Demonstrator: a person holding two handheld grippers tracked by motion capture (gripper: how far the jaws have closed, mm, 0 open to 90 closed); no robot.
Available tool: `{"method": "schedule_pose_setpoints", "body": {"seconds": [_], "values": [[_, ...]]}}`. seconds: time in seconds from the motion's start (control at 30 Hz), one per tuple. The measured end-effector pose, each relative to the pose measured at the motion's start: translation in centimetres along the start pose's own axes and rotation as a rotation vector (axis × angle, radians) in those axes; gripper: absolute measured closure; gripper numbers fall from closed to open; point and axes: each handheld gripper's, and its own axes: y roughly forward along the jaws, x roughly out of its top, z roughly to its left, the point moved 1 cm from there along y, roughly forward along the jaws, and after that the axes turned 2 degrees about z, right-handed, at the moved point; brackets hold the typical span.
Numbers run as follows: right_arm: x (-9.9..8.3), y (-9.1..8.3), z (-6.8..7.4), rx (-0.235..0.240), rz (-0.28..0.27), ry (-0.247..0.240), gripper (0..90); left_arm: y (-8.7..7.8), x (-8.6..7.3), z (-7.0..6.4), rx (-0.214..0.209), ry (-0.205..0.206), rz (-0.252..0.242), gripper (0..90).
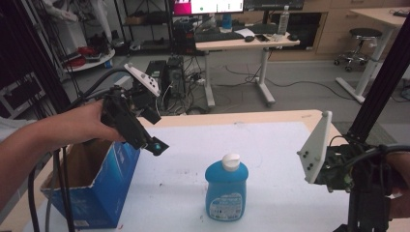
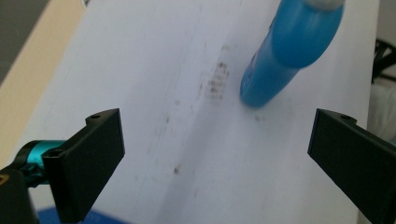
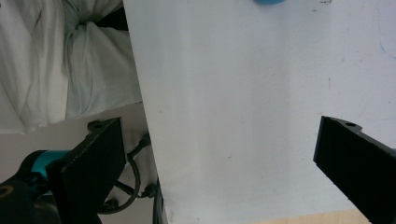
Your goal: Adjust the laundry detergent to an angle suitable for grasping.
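Black jaws of the left gripper (image 2: 215,154) stand wide apart with nothing between them, framing the stained white table cover (image 2: 154,70) and, farther off, the blue bottle (image 2: 289,51). Seen from the high view, that bottle (image 1: 226,188), white-capped and upright, stands near the middle of the cover, apart from both grippers. The left gripper (image 1: 157,146) hangs above the open blue cardboard box (image 1: 104,186) at the table's left edge, tilted toward the bottle. The right gripper (image 3: 219,158) is likewise spread wide and empty over the cover near the table's right edge.
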Motion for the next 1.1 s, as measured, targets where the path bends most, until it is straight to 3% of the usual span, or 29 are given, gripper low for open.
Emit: {"method": "schedule_pose_setpoints", "body": {"seconds": [0.13, 0.2, 0.4, 0.5, 0.67, 0.87, 1.1], "values": [[0.1, -0.1, -0.2, 0.000, 0.001, -0.001, 2.0, 0.0, 0.6, 1.2, 0.032, 0.015, 0.086, 3.8], [0.2, -0.2, -0.2, 0.001, 0.001, -0.001, 2.0, 0.1, 0.8, 1.6, 0.037, 0.020, 0.097, 3.8], [0.2, -0.4, -0.7, 0.002, -0.005, -0.003, 2.0, 0.9, 0.9, 2.0, 0.026, 0.099, 0.151, 3.8], [0.2, -0.5, -1.0, 0.003, -0.005, 0.000, 2.0, 1.2, 0.9, 2.1, 0.027, 0.120, 0.161, 3.8], [0.4, -0.5, -1.6, 0.005, 0.005, -0.002, 2.0, 1.6, 0.8, 2.4, 0.016, 0.116, 0.172, 3.8], [0.4, -0.4, -2.2, 0.013, 0.015, -0.002, 2.0, 2.1, 1.2, 1.9, 0.000, 0.146, 0.152, 3.8], [0.1, -0.6, -2.1, 0.012, 0.017, 0.000, 2.0, 2.0, 1.2, 1.8, 0.003, 0.143, 0.140, 3.8]]}}
